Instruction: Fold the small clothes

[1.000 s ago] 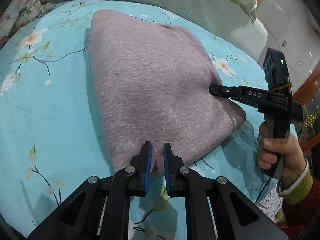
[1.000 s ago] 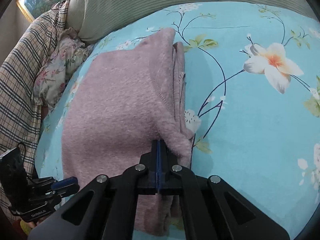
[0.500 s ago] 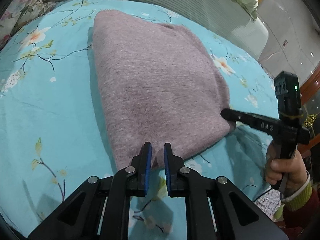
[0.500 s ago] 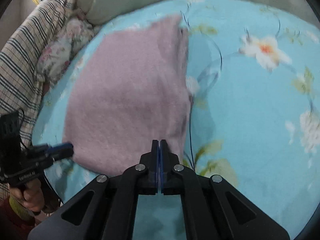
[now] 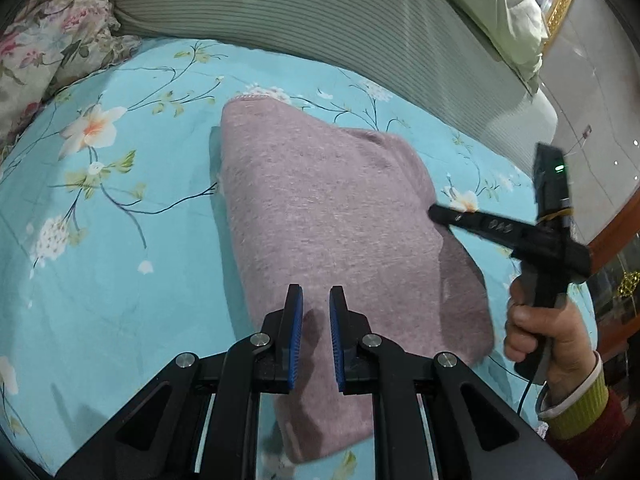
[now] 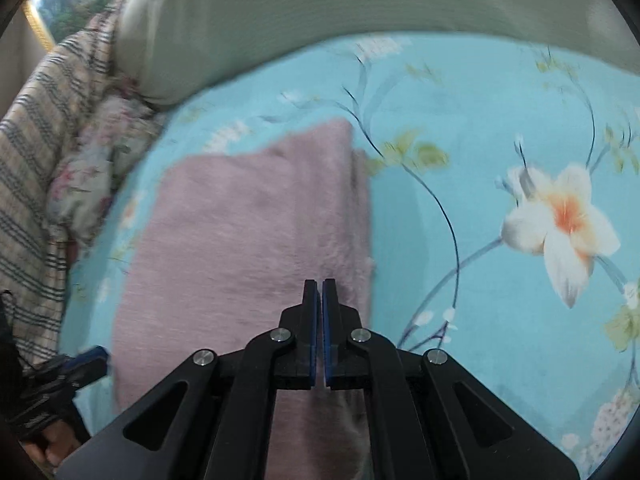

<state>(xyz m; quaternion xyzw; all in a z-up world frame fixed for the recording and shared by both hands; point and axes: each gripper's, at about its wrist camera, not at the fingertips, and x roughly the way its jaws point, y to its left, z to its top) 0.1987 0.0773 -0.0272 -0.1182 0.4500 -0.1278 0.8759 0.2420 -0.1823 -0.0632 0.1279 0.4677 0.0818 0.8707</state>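
A mauve fuzzy garment (image 5: 332,216) lies folded on the teal flowered bedsheet (image 5: 120,240). My left gripper (image 5: 315,288) hovers over its near corner with the pads a narrow gap apart. Cloth shows through the gap, but nothing is pinched. In the right wrist view the left gripper (image 6: 98,354) sits at the garment's (image 6: 240,240) left edge. My right gripper (image 6: 320,282) is shut with nothing between its pads, above the garment's right side. Seen from the left wrist, the right gripper's (image 5: 434,212) tip is at the garment's right edge. A hand (image 5: 536,332) holds it.
A ribbed grey-green bolster (image 5: 320,12) runs along the back of the bed, with a pale green pillow (image 5: 500,8) behind it. Flowered bedding (image 5: 48,40) and a plaid blanket (image 6: 36,168) are bunched at one side. Wooden furniture (image 5: 616,232) stands past the bed's right edge.
The right gripper slid back to the garment's near edge, then came forward over it again. The left gripper rose and now hangs over the near corner instead of just short of it.
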